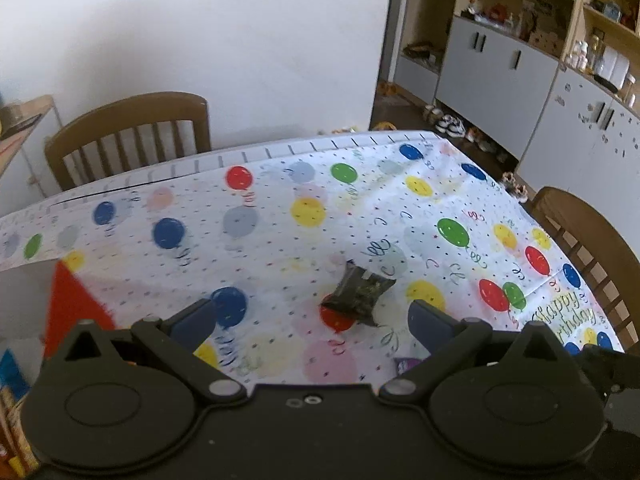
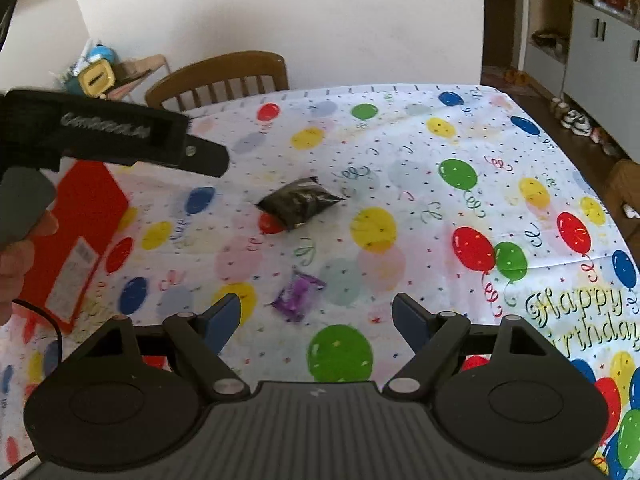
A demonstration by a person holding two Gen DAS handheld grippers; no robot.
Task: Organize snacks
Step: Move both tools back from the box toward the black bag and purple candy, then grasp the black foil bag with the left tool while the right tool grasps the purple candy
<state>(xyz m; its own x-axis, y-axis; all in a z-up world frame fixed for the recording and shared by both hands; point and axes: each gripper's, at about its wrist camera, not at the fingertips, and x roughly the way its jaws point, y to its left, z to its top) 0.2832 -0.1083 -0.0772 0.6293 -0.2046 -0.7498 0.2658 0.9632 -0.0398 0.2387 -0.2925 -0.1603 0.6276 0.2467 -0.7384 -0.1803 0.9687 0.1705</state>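
A small dark snack packet (image 1: pixel 357 294) (image 2: pixel 298 202) lies on the balloon-print tablecloth (image 1: pixel 280 240) (image 2: pixel 400 200). My left gripper (image 1: pixel 310 320) hovers just short of it, open, with nothing between its blue fingers. A purple candy wrapper (image 2: pixel 297 296) lies nearer me; a corner of the purple wrapper (image 1: pixel 405 365) peeks out by the left gripper's body. My right gripper (image 2: pixel 316 318) is open just behind that wrapper, nothing between its fingers. The left tool's black body (image 2: pixel 120 136) crosses the upper left of the right wrist view, held by a hand (image 2: pixel 16 256).
A red box (image 1: pixel 76 304) (image 2: pixel 76 236) lies at the table's left side. Wooden chairs (image 1: pixel 132 132) (image 2: pixel 224 76) stand at the far edge, another chair (image 1: pixel 588 248) at the right. Colourful packets (image 1: pixel 12 408) sit at the near left. Cupboards (image 1: pixel 500 72) line the right wall.
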